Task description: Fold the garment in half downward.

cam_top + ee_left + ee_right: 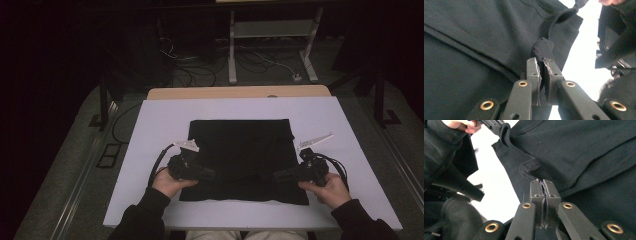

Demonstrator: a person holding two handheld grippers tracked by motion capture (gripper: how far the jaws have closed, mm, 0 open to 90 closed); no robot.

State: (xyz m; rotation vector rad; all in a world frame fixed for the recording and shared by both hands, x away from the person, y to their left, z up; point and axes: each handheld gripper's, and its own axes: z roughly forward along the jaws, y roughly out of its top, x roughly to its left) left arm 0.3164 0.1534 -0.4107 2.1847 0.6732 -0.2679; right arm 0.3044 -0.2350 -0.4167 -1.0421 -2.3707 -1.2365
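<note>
The left gripper [541, 65] pinches a raised fold of the black garment [245, 155], jaws nearly shut on it. The right gripper [544, 187] clamps the opposite near corner likewise. The cloth lies flat on the white surface [160, 120], spread away ahead of both grippers, so folding probably means carrying the near edge forward.

A folded cloth [241, 157] lies in the middle of a board [160, 120], which rests on a table [235, 92]. The left gripper [210, 175] sits at the cloth's near left part, the right gripper [279, 175] at its near right (each pinching a fold of it). Behind the table, cables [200, 70] lie on the floor beside a stand [272, 30]
</note>
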